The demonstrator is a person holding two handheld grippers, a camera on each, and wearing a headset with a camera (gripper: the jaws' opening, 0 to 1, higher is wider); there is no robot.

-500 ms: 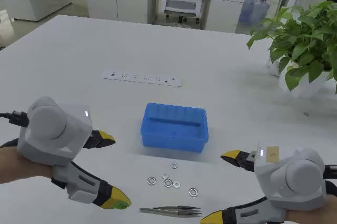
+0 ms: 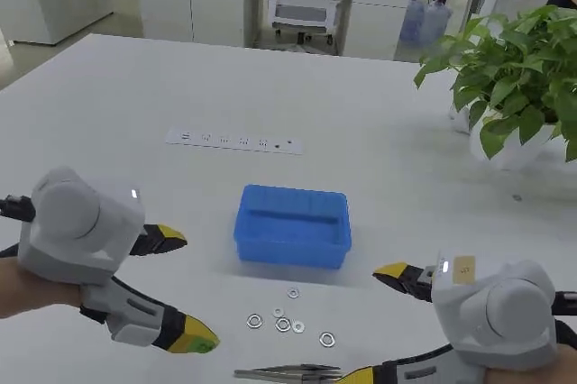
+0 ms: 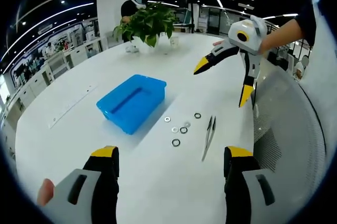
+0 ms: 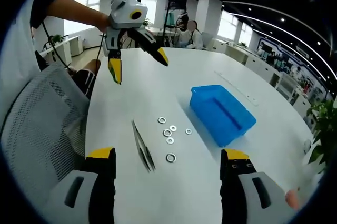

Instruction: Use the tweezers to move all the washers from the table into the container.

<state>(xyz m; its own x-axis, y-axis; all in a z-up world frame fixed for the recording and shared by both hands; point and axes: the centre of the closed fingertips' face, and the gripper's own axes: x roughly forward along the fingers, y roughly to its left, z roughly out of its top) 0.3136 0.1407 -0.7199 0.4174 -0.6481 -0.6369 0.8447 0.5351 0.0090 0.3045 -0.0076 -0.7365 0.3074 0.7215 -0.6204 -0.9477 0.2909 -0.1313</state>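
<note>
Head view: left gripper (image 2: 189, 292) and right gripper (image 2: 374, 323) hover with jaws spread wide, holding nothing; washers (image 2: 284, 321) lie loose on the table (image 2: 135, 105) near the blue container (image 2: 293, 226). Left gripper view: tweezers (image 3: 209, 137) lie just beside the washers. Right gripper view: washers between tweezers and container

White table (image 2: 135, 86), broad, pale top. Blue container (image 2: 292, 226) near the middle, upright, open side up. Six washers (image 2: 283, 324) loose just in front of it, one nearer the container than the rest. Tweezers (image 2: 288, 371) flat, near the washers, toward the near edge. White power strip (image 2: 234, 141) behind the container. Potted plant (image 2: 505, 86) far right.
</note>
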